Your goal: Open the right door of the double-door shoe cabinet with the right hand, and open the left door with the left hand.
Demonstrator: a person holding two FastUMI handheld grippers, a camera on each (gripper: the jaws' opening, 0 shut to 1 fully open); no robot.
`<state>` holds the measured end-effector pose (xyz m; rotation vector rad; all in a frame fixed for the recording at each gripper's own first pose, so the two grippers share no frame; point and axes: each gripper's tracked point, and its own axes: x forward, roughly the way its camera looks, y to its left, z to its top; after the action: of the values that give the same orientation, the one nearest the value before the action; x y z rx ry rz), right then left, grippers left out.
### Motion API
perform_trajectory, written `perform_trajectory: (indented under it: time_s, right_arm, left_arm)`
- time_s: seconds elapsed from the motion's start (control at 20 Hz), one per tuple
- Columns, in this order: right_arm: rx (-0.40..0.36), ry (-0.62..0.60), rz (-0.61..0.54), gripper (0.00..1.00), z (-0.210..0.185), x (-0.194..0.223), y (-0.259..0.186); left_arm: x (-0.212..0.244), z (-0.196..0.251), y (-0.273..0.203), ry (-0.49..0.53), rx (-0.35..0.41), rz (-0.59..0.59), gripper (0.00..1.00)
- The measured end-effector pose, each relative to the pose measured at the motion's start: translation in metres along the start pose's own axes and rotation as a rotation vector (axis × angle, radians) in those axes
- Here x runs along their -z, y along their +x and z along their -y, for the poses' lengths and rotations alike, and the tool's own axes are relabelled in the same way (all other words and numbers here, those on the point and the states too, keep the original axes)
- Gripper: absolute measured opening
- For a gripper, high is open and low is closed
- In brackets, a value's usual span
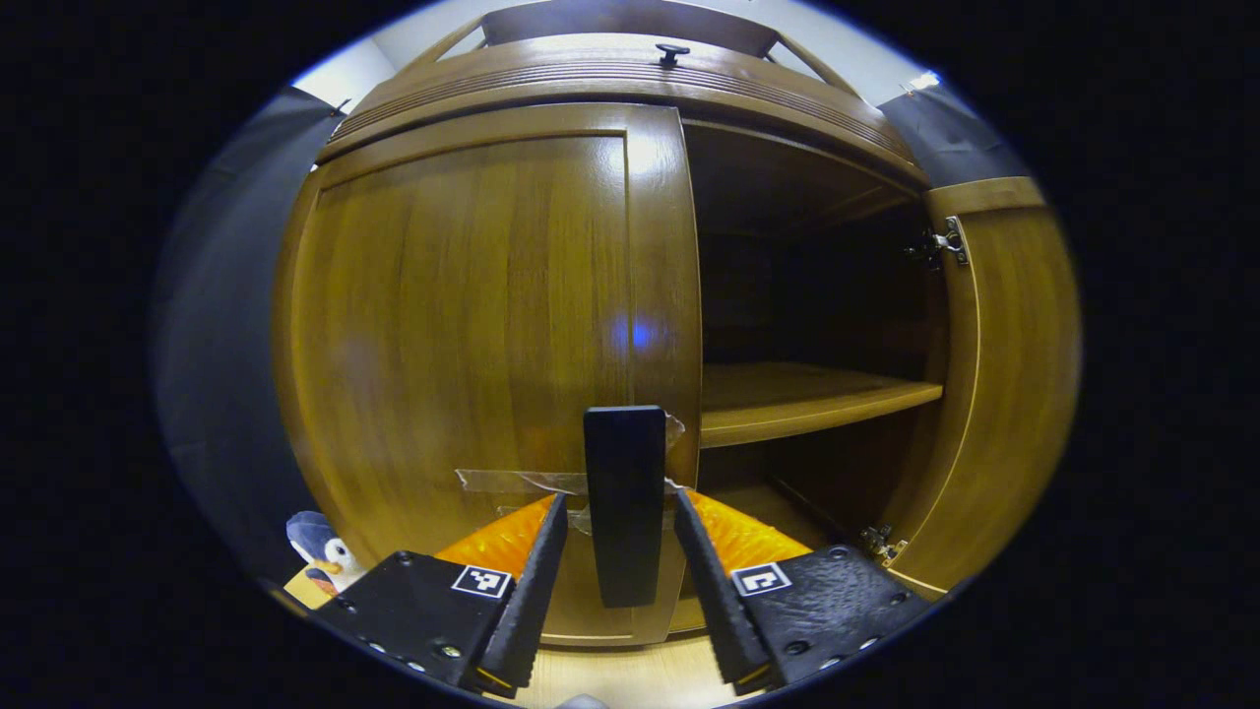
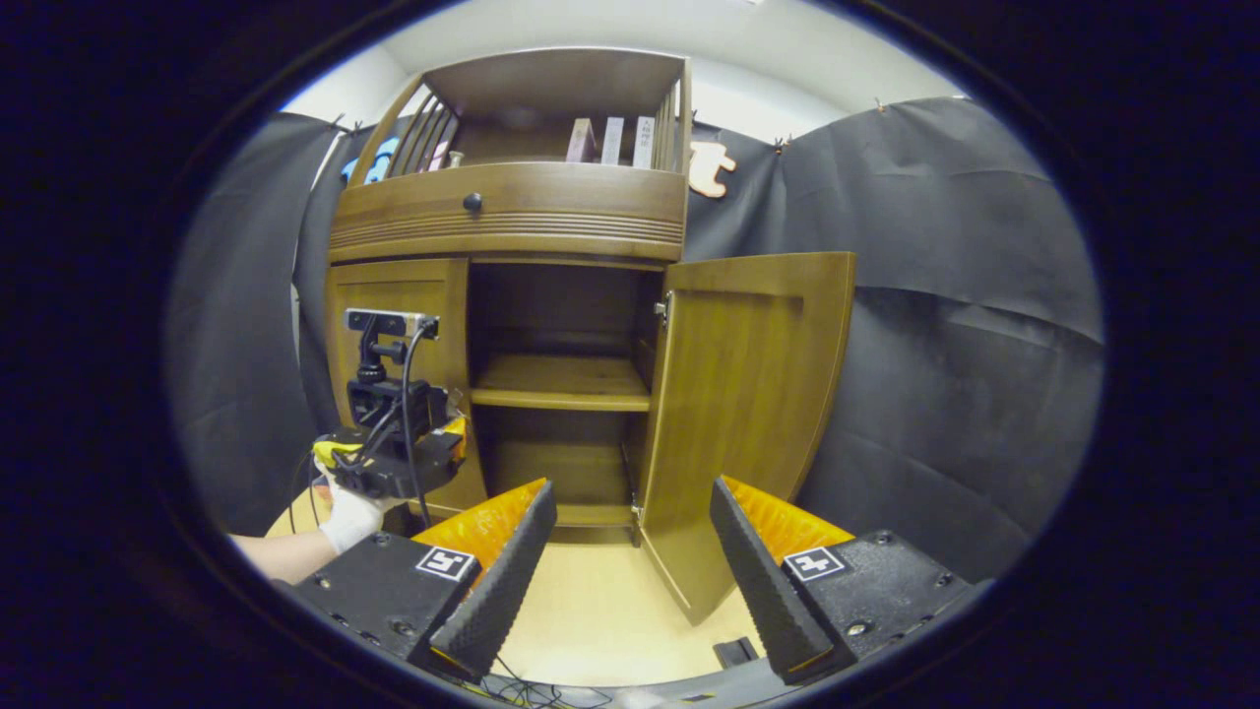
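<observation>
The left hand-held gripper is sitting with its two fingers spread either side of the black handle of the left door; a narrow gap is showing on each side of the handle, so the fingers are bracketing it rather than pinching it, most likely so that they can close and get a grip for the pull. The handle is standing upright near the door's free edge, far from the hinges, where a pull would swing the door most easily, and strips of tape are lying across the wood beside it. The left door is looking closed, flush under the cabinet's top moulding. In the right gripper view the left hand-held gripper is being held up against that door by a gloved hand. The right hand-held gripper is hanging back from the cabinet with its fingers wide apart and nothing between them, which fits the right door standing swung out on its hinges, baring the shelf inside. So the right half looks done and the left door remains. A penguin toy is sitting on the floor by the cabinet's left corner.
</observation>
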<state>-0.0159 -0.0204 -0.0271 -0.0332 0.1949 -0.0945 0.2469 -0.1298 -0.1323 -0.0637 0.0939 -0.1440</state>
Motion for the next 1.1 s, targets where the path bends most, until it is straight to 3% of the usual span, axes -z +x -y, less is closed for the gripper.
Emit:
perform_trajectory:
  time_s: [0.25, 0.35, 0.75, 1.1]
  right_arm:
    - [-0.026, 0.006, -0.020, 0.99, -0.003, 0.006, 0.002]
    - [-0.029, 0.009, -0.018, 1.00, -0.002, 0.007, 0.002]
    - [-0.078, 0.016, -0.031, 0.99, -0.011, 0.021, -0.005]
    - [-0.128, 0.005, -0.027, 0.99, -0.024, 0.027, -0.019]
  left_arm:
    - [0.001, 0.004, 0.000, 0.006, 0.033, -0.007, 0.23]
    - [0.001, 0.005, -0.007, -0.006, 0.054, -0.018, 0.29]
    - [0.003, -0.004, -0.063, 0.023, 0.088, -0.014, 0.29]
    - [0.007, -0.030, -0.124, 0.037, 0.056, -0.014, 0.29]
